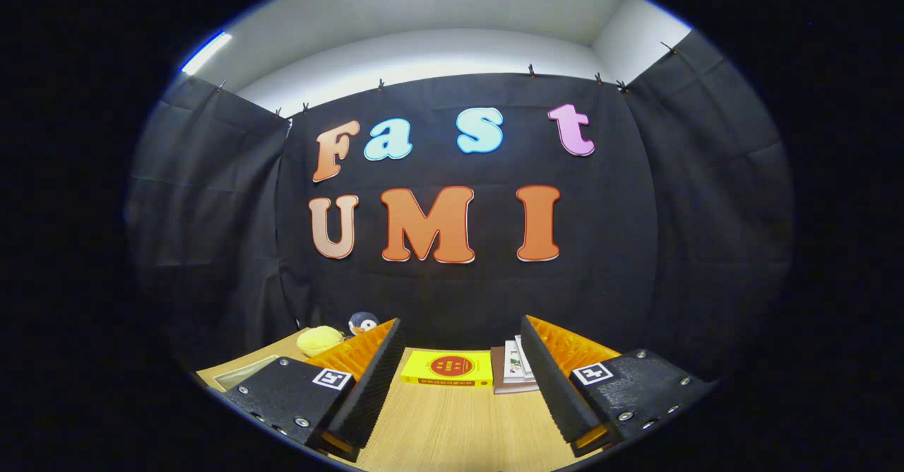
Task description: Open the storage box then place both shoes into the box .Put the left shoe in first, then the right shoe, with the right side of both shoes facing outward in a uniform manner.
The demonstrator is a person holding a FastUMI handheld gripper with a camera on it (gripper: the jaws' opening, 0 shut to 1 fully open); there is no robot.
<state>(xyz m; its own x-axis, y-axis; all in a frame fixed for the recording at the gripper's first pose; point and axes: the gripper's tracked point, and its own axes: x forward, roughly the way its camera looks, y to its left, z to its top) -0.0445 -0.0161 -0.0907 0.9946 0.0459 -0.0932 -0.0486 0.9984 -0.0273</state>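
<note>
Tool point(459, 331) fingers apart, gripping nothing, above the surface point(452, 422); yellow book point(447, 368) just ahead. Step undetermined: box and shoes unsighted.

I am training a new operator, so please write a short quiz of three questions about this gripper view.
1. True or false: the gripper is shut on a shoe.
2. Which object lies on the wooden table just beyond the gap between the fingers? A) yellow book B) mug C) plate
3. Fill in: beside the yellow soft toy sits a small plush ____.

Key: 1 false, the fingers are open with nothing between them; 2 A; 3 penguin.
</note>
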